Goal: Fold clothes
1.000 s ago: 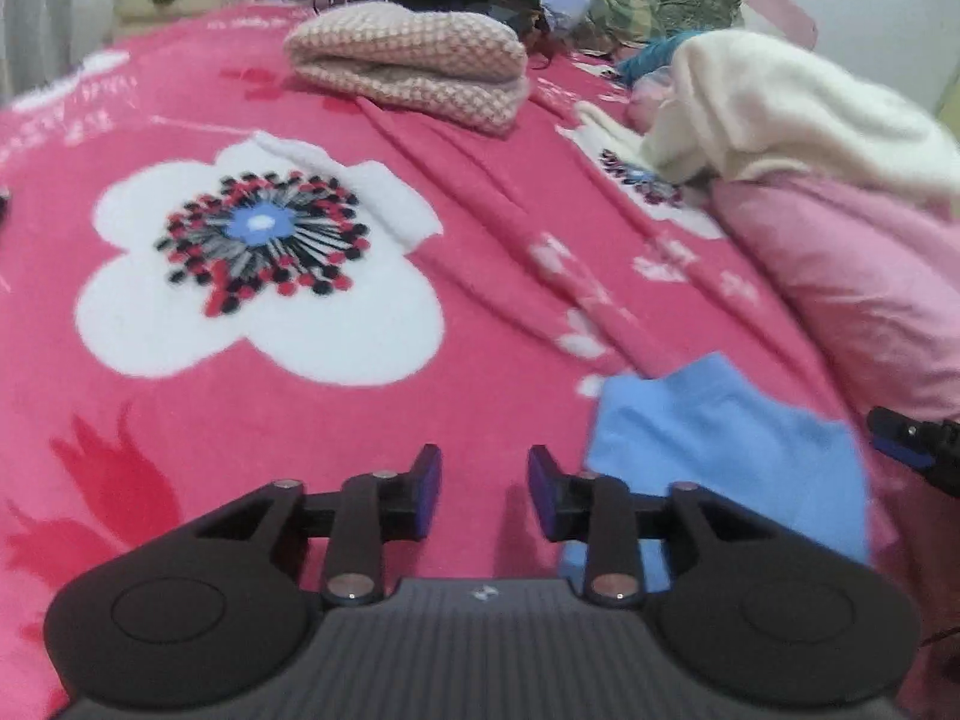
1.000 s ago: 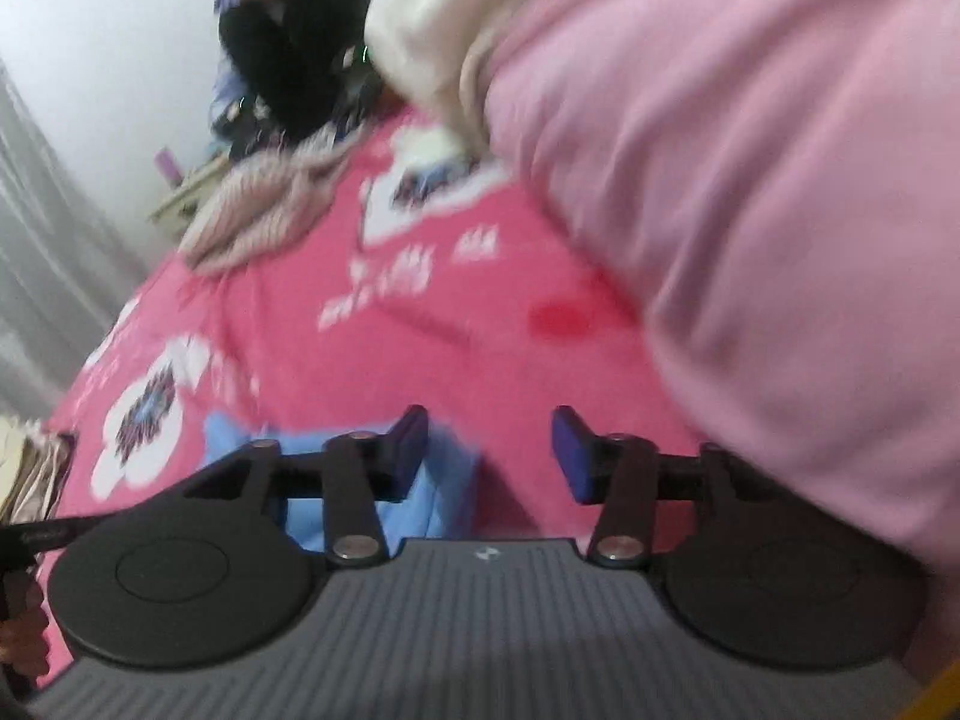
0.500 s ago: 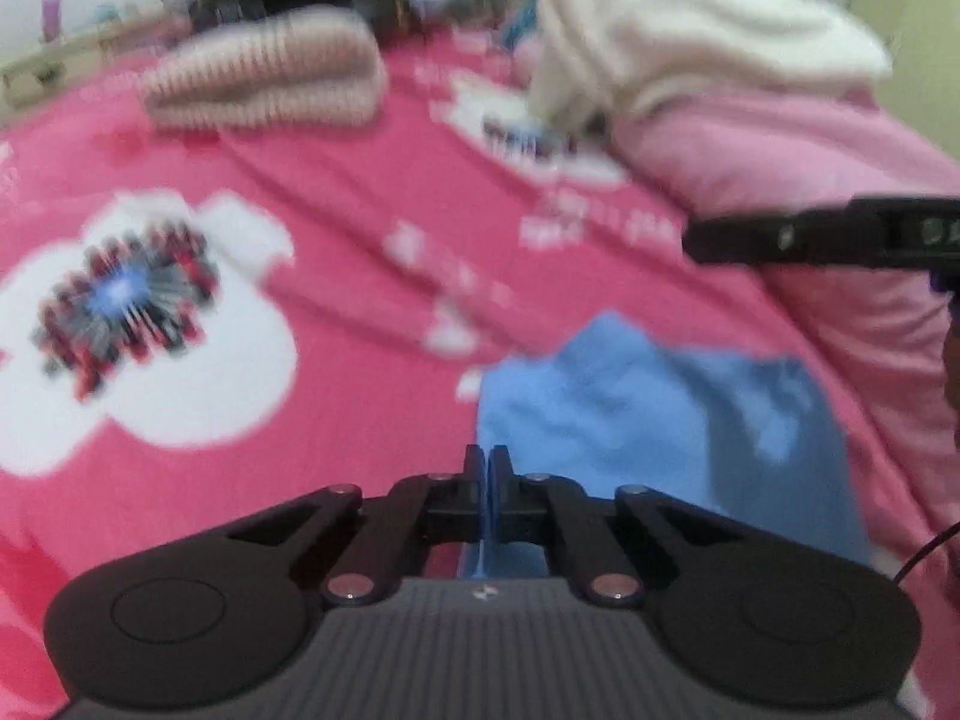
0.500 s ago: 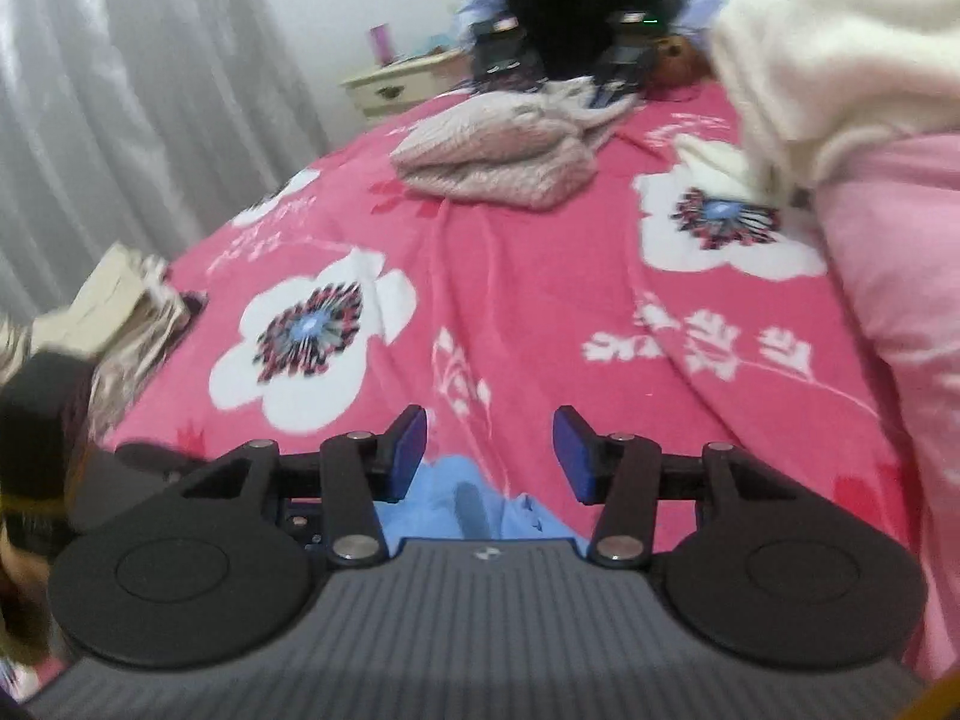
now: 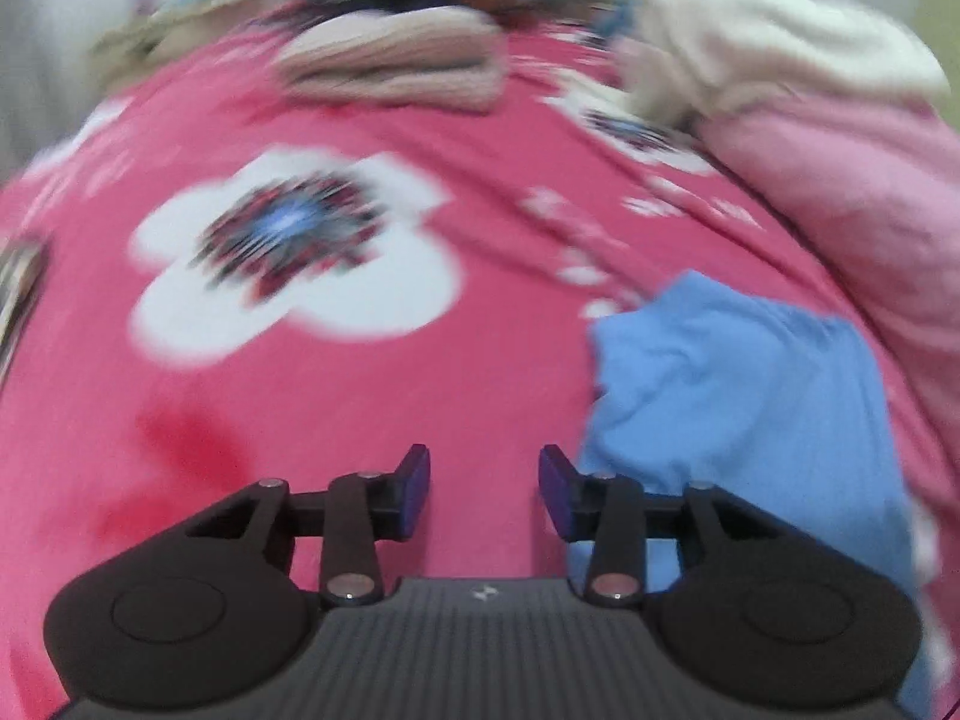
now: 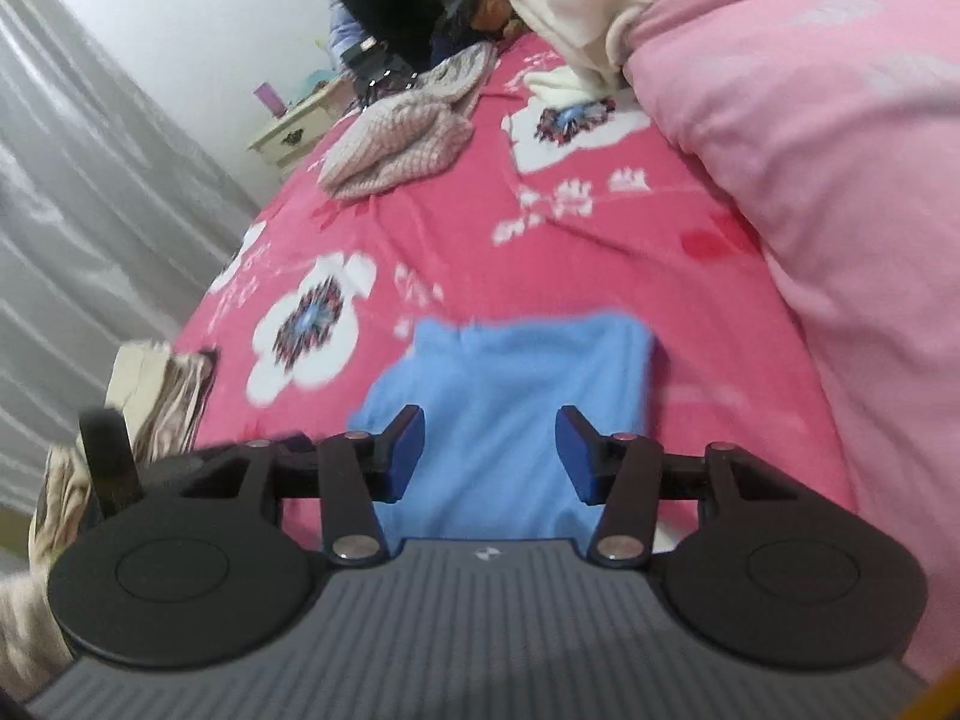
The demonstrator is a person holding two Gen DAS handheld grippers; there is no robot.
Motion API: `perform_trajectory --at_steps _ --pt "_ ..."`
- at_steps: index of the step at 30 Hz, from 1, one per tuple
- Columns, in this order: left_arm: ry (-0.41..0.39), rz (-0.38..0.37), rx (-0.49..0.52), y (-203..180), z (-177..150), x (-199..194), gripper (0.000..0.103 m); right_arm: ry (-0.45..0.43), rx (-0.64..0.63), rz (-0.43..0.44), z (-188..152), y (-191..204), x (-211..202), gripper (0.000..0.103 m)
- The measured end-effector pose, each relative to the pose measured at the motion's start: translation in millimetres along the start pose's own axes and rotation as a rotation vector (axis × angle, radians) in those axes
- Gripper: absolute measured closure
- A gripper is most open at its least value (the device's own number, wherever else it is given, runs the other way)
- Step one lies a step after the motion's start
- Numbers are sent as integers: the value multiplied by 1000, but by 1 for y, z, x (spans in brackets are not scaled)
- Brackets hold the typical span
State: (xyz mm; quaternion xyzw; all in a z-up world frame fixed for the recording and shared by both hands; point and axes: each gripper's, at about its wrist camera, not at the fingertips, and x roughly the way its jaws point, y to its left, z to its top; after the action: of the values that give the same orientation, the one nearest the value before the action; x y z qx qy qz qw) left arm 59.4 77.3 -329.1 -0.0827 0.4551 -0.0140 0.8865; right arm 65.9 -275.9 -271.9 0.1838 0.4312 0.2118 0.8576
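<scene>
folded blue garment (image 6: pixel 516 414) flat on pink floral bedspread (image 5: pixel 360 408): directly under right gripper (image 6: pixel 489 456), right of left gripper (image 5: pixel 484 489); both released, left just reopened, empty.

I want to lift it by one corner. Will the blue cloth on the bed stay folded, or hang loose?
The blue cloth looks thin and soft, with wrinkles, so it will probably droop and unfold. It seems light. The fuzzy red blanket under it may cling a little, so pushing would likely bunch it.
</scene>
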Motion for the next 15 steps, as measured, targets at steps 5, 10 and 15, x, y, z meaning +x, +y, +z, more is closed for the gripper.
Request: perform_trajectory --at_steps 5,10,15 --pt "196 -206 -181 27 -52 -49 51 192 107 36 -57 -13 -30 51" --pt "442 -384 -229 17 -123 -72 49 385 188 -46 -135 -17 -53 50" --pt "428 -318 -168 21 -146 -110 49 368 176 -127 -177 -2 -79 50"
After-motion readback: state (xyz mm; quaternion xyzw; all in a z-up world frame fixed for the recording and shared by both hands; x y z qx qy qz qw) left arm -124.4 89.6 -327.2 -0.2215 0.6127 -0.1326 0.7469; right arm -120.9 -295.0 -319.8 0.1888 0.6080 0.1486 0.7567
